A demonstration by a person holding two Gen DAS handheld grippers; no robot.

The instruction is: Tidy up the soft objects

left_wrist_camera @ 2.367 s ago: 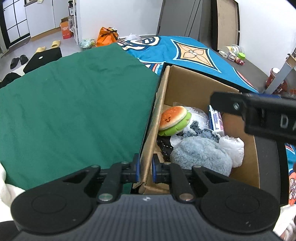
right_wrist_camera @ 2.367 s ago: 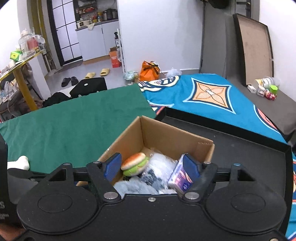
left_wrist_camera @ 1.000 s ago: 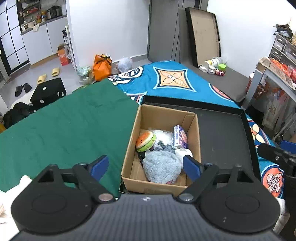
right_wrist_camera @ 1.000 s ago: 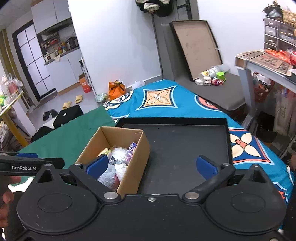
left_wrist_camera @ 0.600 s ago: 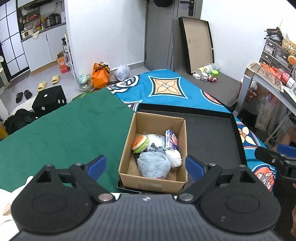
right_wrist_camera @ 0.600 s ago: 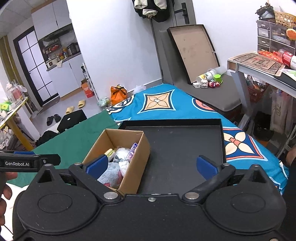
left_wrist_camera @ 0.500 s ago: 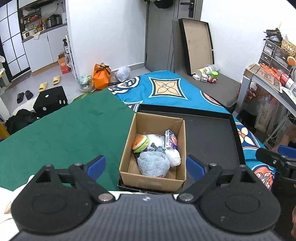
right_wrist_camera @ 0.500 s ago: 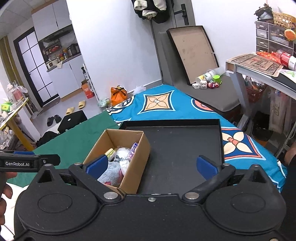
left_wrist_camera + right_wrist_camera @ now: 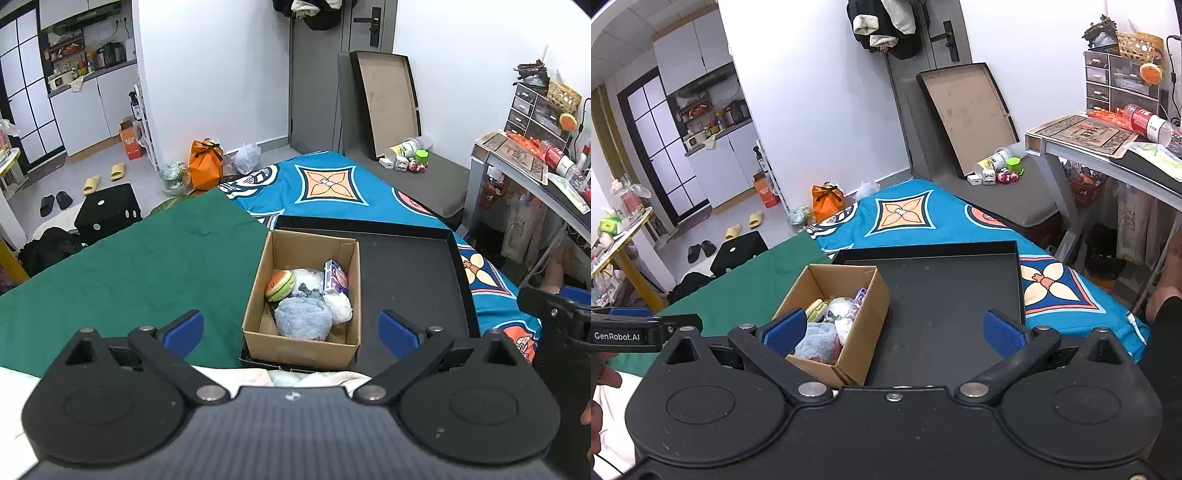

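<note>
Soft objects fill your cardboard box (image 9: 306, 345), which sits at the left edge of the black tray (image 9: 408, 273) on the bed: a fluffy blue plush (image 9: 303, 318) nearest you, then a white bundle (image 9: 339, 308), a burger toy (image 9: 280, 285) and a purple packet (image 9: 334, 277). What lies beneath them is hidden. Both your left gripper (image 9: 290, 330) and right gripper (image 9: 892, 330) hover with jaws spread wide, holding nothing.
</note>
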